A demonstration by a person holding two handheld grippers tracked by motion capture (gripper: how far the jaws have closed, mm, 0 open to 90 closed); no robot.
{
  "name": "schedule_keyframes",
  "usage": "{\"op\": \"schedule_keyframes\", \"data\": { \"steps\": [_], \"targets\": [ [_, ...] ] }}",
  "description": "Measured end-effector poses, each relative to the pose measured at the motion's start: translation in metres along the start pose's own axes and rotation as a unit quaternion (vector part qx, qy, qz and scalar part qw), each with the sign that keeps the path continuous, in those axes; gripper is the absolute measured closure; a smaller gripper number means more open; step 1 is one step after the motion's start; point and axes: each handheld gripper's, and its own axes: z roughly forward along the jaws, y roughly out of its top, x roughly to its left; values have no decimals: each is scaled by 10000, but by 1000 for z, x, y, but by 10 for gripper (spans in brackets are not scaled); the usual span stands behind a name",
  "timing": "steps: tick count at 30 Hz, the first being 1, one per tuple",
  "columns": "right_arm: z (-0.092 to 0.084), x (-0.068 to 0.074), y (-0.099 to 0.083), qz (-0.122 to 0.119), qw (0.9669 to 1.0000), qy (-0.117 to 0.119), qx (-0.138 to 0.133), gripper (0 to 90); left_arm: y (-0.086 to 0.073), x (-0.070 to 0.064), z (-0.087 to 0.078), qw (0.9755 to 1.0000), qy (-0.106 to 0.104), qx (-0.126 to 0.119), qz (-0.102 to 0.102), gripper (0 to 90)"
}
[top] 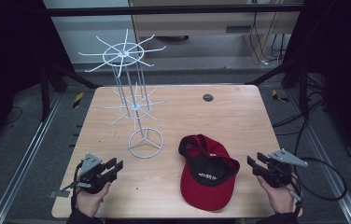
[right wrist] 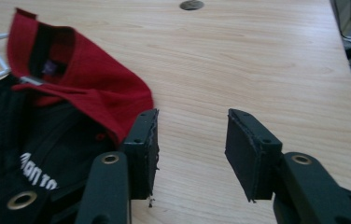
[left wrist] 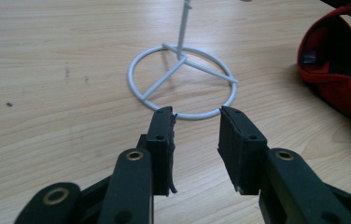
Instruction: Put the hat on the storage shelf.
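A red cap (top: 209,170) with a black lining lies upside down on the wooden table (top: 239,116), front right of centre. A white wire rack (top: 136,100) with two tiers of spokes stands on a ring base (top: 145,143) left of it. My left gripper (top: 115,167) is open near the table's front left, pointing at the ring base (left wrist: 183,81); the cap (left wrist: 337,65) shows at that view's right edge. My right gripper (top: 254,164) is open just right of the cap (right wrist: 66,116), its left jaw beside the cap's red edge, nothing between the jaws.
A small dark round disc (top: 207,97) sits in the table near its far edge; it also shows as a disc (right wrist: 192,5) in the right gripper view. Black cables (top: 323,177) trail off the table's right side. Metal rails run along both sides.
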Motion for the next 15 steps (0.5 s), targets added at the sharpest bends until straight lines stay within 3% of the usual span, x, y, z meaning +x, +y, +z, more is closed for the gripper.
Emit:
{"op": "schedule_keyframes", "data": {
  "steps": [6,11,15],
  "targets": [
    [-1,12,7,-85,9994,337,23,543,6,-23,11,9995,-253,83,179,663],
    [1,21,9,-243,9984,513,79,529,11,-38,17,9987,-398,112,306,655],
    [4,27,9,-329,9974,624,167,526,17,-59,27,9972,-575,181,448,645]
  ]
}}
